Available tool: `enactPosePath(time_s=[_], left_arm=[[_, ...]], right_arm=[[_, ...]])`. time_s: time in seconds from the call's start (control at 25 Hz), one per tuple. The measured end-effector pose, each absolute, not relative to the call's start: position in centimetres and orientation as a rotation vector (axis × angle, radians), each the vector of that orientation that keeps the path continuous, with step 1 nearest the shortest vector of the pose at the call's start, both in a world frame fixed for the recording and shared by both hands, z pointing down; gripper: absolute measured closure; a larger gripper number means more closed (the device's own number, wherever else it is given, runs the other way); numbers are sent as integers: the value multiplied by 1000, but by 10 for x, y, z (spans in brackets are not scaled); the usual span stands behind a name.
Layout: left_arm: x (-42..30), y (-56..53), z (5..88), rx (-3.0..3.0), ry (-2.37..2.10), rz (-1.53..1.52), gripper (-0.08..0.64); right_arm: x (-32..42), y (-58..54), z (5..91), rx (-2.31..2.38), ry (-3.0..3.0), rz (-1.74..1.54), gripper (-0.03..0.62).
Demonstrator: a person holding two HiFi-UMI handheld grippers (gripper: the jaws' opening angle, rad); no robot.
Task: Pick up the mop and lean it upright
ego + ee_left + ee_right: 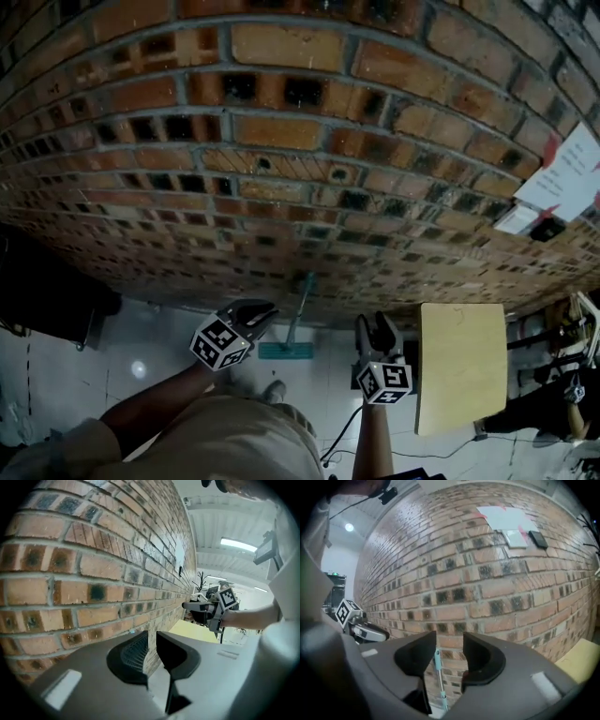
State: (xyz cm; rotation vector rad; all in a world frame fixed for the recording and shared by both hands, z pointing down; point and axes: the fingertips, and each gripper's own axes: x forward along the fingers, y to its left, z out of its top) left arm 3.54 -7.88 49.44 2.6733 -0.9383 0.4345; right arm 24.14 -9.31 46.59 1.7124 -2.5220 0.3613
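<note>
Leaning upright against the brick wall (281, 131) at lower centre, the mop (298, 314) stands between the left claw (262, 311) and right claw (374, 323), both open and empty, seemingly nearer the left.

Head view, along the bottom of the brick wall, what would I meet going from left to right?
left gripper → mop → right gripper → pale yellow tabletop
</note>
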Motion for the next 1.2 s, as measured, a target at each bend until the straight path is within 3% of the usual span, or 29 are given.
enactPosePath(time_s=[0.4, 1.2], left_arm=[[90, -55, 448, 2805, -804, 352, 492], [185, -21, 441, 2900, -543, 367, 495]], right_arm=[[280, -16, 379, 1885, -2495, 96, 429], [344, 62, 379, 2063, -2352, 57, 439]])
